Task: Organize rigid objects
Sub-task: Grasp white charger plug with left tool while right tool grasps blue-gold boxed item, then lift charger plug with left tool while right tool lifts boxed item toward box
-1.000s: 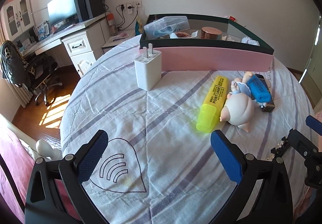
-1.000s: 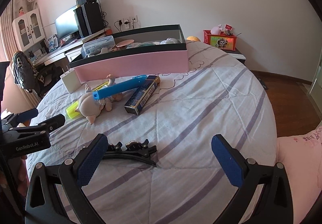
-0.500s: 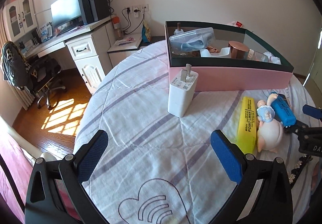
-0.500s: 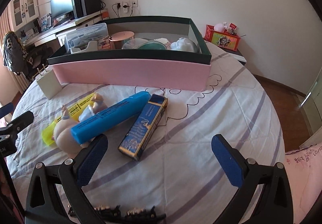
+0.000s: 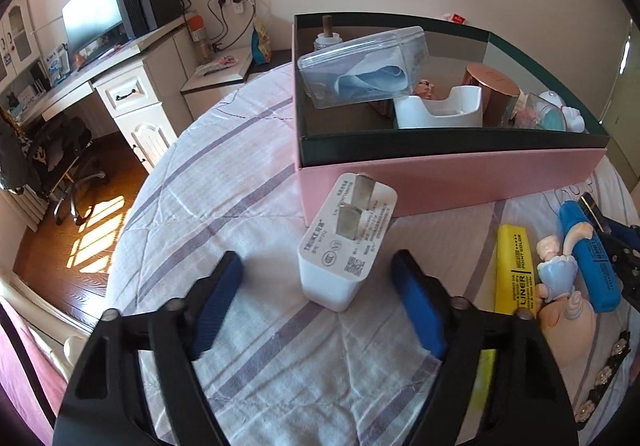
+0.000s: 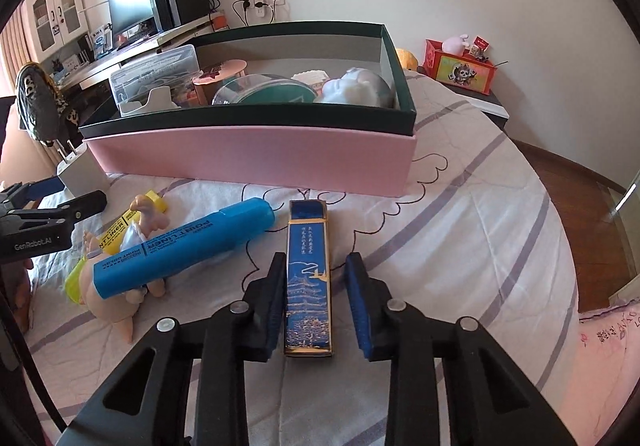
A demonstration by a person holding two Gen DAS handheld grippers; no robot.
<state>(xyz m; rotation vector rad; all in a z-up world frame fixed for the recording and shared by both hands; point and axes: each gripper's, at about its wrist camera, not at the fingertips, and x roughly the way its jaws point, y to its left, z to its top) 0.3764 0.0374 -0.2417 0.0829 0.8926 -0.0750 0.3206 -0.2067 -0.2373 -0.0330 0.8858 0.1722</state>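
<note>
Left tool: while its blue pads stand wide apart, the left tool [image 5: 316, 306] sits low in the frame with the white charger [image 5: 346, 242] between them, neither pad touching it, nothing held.
White charger: standing on the striped bedspread [image 5: 224, 205] at centre frame in the left view, prongs up, just in front of the pink box's near corner.
Right tool: and here the right tool [image 6: 316, 302] has its jaws partly closed around the blue and gold box [image 6: 308, 274]; the left pad is against the box's side, the right pad shows a narrow gap, so no full clamp to be seen.
Blue and gold box: lying flat and lengthwise at centre frame in the right view, pointing toward the pink box.
Pink box [image 6: 256, 155]: long, dark-green rim, across the upper middle of both views; inside, a clear plastic case [image 5: 362, 65], a white holder [image 5: 438, 111] and a copper-topped jar [image 5: 492, 85].
Blue highlighter [image 6: 184, 246]: left of centre in the right view, resting across the pig doll [image 6: 116, 298].
Yellow highlighter [image 5: 514, 270]: lower right in the left view, beside the doll.
Black hair clip [image 5: 600, 378]: far right edge of the left view, partly cut off.
</note>
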